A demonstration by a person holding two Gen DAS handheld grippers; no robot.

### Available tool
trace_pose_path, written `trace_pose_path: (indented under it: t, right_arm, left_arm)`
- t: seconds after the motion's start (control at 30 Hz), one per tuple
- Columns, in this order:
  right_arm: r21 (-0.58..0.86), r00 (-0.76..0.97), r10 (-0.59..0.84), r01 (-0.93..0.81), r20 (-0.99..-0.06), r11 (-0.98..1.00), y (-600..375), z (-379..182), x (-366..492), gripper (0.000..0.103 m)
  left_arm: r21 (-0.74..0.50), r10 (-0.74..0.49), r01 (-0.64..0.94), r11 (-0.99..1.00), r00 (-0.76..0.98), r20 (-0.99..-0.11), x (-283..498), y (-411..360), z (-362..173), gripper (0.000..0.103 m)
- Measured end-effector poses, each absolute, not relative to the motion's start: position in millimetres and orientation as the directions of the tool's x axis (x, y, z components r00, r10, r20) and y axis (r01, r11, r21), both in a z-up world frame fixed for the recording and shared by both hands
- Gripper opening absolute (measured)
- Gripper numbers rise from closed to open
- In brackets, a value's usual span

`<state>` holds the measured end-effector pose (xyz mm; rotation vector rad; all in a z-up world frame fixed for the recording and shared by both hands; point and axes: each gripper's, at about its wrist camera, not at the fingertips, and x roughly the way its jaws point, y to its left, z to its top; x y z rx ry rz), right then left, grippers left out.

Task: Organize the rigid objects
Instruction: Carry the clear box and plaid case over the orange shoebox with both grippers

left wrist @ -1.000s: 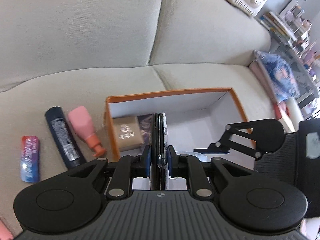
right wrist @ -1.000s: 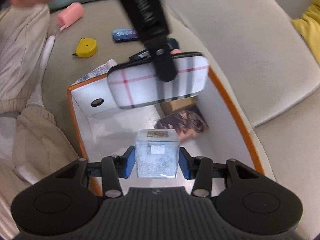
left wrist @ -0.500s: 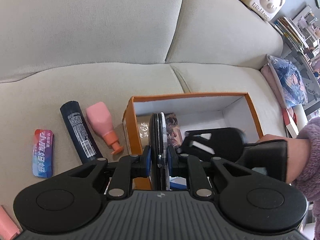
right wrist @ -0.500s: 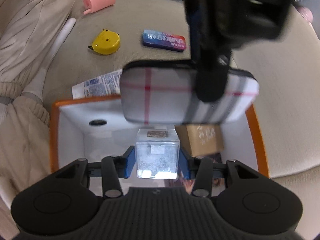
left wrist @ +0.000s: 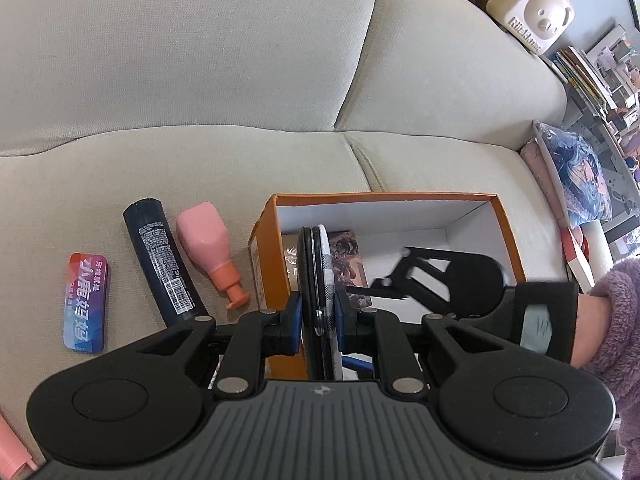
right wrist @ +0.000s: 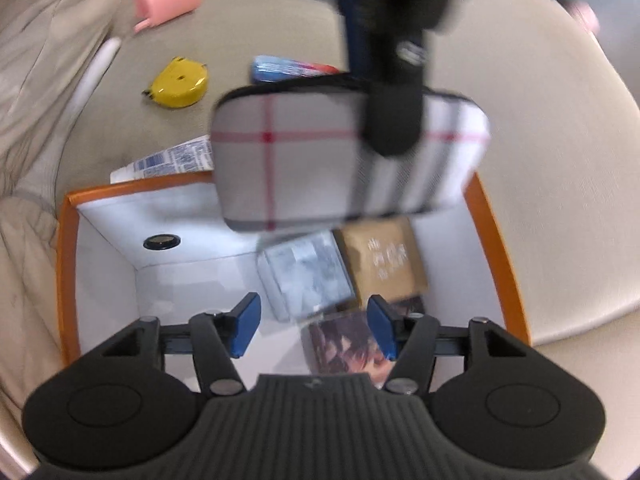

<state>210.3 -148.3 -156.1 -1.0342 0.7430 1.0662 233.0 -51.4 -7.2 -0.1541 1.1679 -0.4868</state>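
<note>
- Left wrist view: the left gripper (left wrist: 318,316) is clamping the plaid case (left wrist: 325,280) on edge, holding it over the orange box (left wrist: 507,232) just ahead; the right gripper (left wrist: 404,276) is reaching inside the box.
- Right wrist view: the right gripper (right wrist: 313,326) is now standing wide and empty. The clear cube (right wrist: 306,276) it gripped 1 second ago is lying on the box floor ahead, beside the brown carton (right wrist: 382,260), so 1 more item is stowed.
</note>
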Motion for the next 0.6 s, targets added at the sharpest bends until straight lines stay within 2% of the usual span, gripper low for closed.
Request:
trace_pose_path:
  t: [0.07, 0.1, 0.17, 0.4, 0.5, 0.6]
  right_arm:
    - [-0.252, 0.309, 0.318, -0.945, -0.896, 0.209, -156.7, -153.5, 219.3, 0.056]
    - [-0.220, 0.293, 0.316, -0.944, -0.903, 0.245, -159.5, -155.1, 222.3, 0.045]
    - [-0.133, 0.241, 0.323, -0.937, -0.915, 0.323, -165.2, -156.0, 230.4, 0.032]
    - [0.050, 0.163, 0.365, -0.859, -0.916, 0.509, -164.7, -160.9, 247.8, 0.029]
    - [0.116, 0.156, 0.374, -0.782, -0.914, 0.612, -169.3, -163.4, 260.2, 0.017]
    - [0.220, 0.139, 0.412, -0.671, -0.901, 0.708, -181.4, -165.8, 272.3, 0.015]
  left_arm:
    - [-0.360, -0.442, 0.290, 0.887, 0.303, -0.844, 232.4, -51.9, -7.1, 0.018]
    - [-0.359, -0.441, 0.289, 0.887, 0.303, -0.845, 232.3, -52.4, -7.0, 0.018]
    - [-0.357, -0.438, 0.288, 0.889, 0.303, -0.846, 232.4, -53.2, -6.5, 0.018]
    - [-0.343, -0.426, 0.290, 0.893, 0.302, -0.853, 232.5, -57.3, -5.8, 0.018]
    - [-0.343, -0.425, 0.291, 0.893, 0.300, -0.854, 233.0, -58.5, -7.2, 0.018]
    - [-0.340, -0.424, 0.295, 0.893, 0.298, -0.855, 233.6, -61.0, -8.2, 0.018]
